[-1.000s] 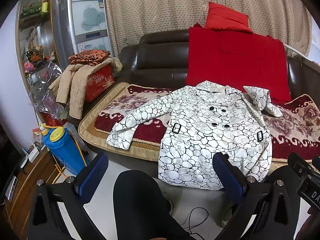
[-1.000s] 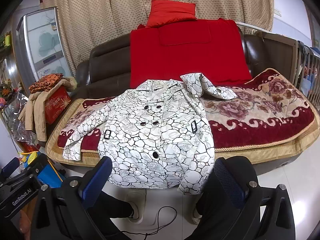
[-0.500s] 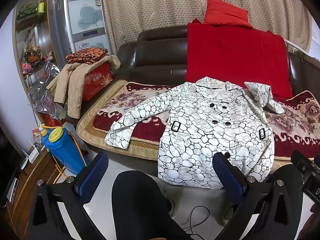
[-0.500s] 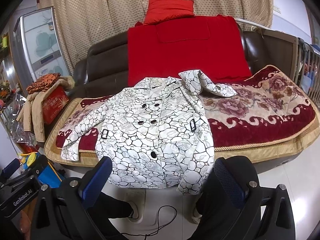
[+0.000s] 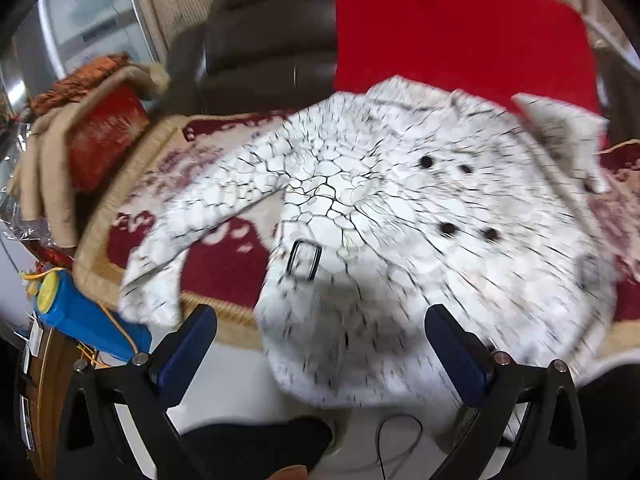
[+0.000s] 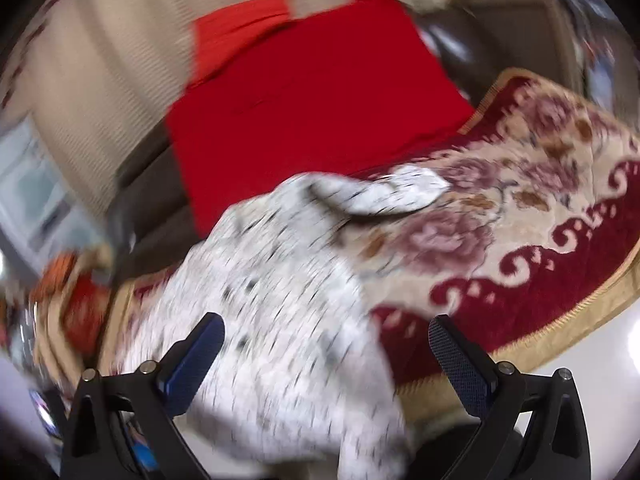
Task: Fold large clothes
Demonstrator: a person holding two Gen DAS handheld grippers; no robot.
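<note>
**Approach to the coat, nothing yet gripped**

The coat (image 5: 400, 216) is spread face-up on the rug (image 6: 560, 248) covering the sofa (image 5: 260, 48), its hem hanging over the front edge. One sleeve (image 5: 208, 216) is laid out to the side; the other sleeve (image 6: 380, 196) is seen bunched near the collar. The left gripper (image 5: 320, 344) is held with fingers apart just short of the hem, and the right gripper (image 6: 324, 356) is likewise spread, empty, beside the coat's other edge. The reaching step is judged to be in hand; folding is not begun. Next, an edge or sleeve must be pinched by each gripper before being carried across the body. Both views are heavily blurred.
</note>
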